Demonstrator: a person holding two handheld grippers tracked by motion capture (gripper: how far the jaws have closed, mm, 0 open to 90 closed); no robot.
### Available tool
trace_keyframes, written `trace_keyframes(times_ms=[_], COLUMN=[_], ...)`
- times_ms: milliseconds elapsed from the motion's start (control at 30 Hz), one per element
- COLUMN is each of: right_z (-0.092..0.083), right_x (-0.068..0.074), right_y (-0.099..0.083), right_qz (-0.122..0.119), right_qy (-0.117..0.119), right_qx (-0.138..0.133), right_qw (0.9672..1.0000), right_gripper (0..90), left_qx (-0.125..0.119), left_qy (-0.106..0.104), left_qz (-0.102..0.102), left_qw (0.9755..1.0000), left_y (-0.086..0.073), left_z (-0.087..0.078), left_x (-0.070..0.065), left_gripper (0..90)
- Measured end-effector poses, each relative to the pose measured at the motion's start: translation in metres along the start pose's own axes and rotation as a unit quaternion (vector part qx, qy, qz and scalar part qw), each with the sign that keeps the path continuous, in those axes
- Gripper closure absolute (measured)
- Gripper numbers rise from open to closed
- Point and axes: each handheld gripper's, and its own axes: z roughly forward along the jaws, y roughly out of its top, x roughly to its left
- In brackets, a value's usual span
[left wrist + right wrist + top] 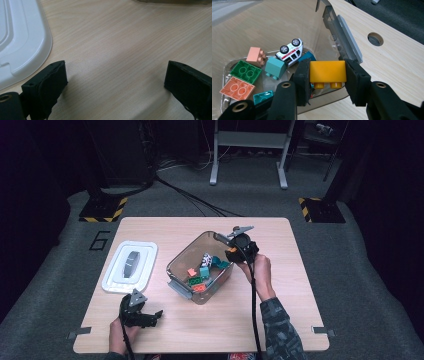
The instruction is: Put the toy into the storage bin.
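A "6" (100, 240) is marked on the grey carpet left of the wooden table (280, 320). The right gripper (327, 75) clamps a smooth yellow studded brick (327, 71) over the clear plastic bin (176, 261) mid-table, which holds bricks and a white toy car (290, 51). The left gripper (115, 82) rests wide and empty near a white lid (22, 45).

Readable marks:
- Large dark numeral "6" (100, 240) on the grey carpet floor (60, 270), just off the far left corner of the light wooden table (280, 320).
- White toy car (290, 52) in the clear plastic bin (342, 35) has red striping on its side; any lettering there is too small to read.
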Motion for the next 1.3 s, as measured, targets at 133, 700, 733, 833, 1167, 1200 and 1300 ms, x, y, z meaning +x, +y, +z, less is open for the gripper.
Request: trace_keyframes(times_ms=[133,700,733,833,1167,1200,1300], right_z=[-0.002,-0.033,-0.035,-0.038,-0.035,-0.033,-0.028], right_x=[0.001,-0.018,-0.019,-0.022,-0.029,-0.029,-0.029], right_y=[-0.001,-0.026,-0.029,-0.038,-0.077,-0.081,-0.094], right_qz=[0.002,0.058,0.064,0.062,0.088,0.093,0.101], right_qy=[0.003,0.039,0.04,0.04,0.055,0.057,0.06], right_qx=[-0.004,-0.049,-0.05,-0.052,-0.061,-0.057,-0.051], right_qw=[1.0,0.9963,0.9959,0.9959,0.9927,0.9924,0.9918], right_gripper=[51.1,18.5,17.6,15.6,12.0,11.2,9.5], left_qx=[0.0,0.0,0.0,0.0,0.0,0.0,-0.001], left_qy=[0.0,0.001,0.001,0.001,0.001,0.001,0.001], left_qz=[0.0,0.001,0.001,0.001,0.001,0.001,0.001], left_qw=[1.0,1.0,1.0,1.0,1.0,1.0,1.0], left_y=[0.0,0.0,0.0,0.0,0.0,0.0,0.0], left_z=[0.0,0.0,0.0,0.0,0.0,0.0,0.0], left_x=[0.0,0.0,0.0,0.0,0.0,0.0,0.0], left_gripper=[4.3,4.3,4.2,4.2,4.2,4.2,4.3])
